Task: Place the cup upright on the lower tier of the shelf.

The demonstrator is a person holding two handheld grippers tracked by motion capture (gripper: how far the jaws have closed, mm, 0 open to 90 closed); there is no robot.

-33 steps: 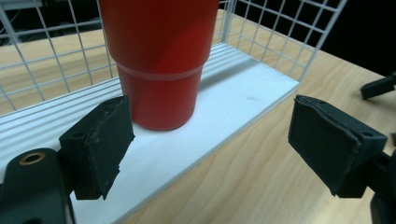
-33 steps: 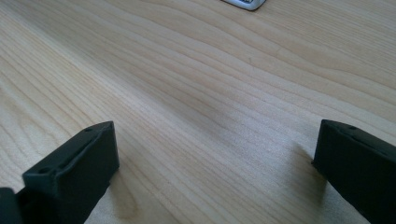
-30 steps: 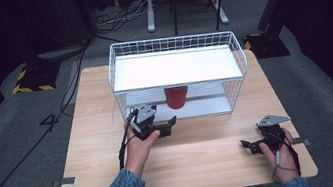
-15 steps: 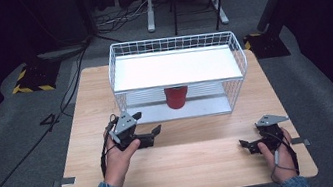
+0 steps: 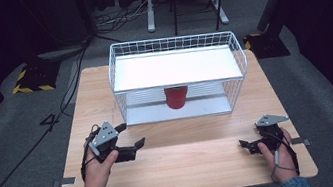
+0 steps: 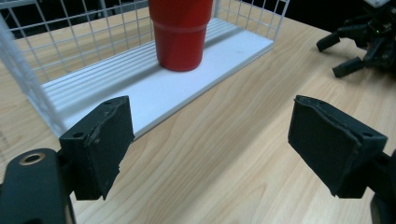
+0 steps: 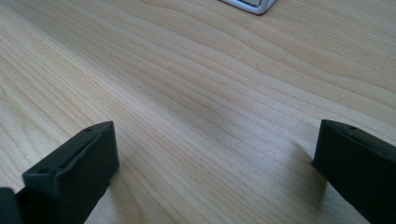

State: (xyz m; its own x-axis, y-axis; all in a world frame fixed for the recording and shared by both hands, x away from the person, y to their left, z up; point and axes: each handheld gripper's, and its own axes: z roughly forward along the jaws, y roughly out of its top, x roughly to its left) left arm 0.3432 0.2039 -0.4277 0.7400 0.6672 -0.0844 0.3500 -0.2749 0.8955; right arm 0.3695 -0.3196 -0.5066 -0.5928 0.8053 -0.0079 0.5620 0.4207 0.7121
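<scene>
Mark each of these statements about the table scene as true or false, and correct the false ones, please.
1. The red cup stands upright on the lower shelf of the white wire rack. True.
2. The left gripper is shut on the cup. False: its jaws stand wide apart over the wooden table, with the cup farther off inside the rack.
3. The right gripper is open. True.
4. A second cup stands on the top shelf. False: the top shelf is bare.
5. Each gripper is held in a hand. True.
</scene>
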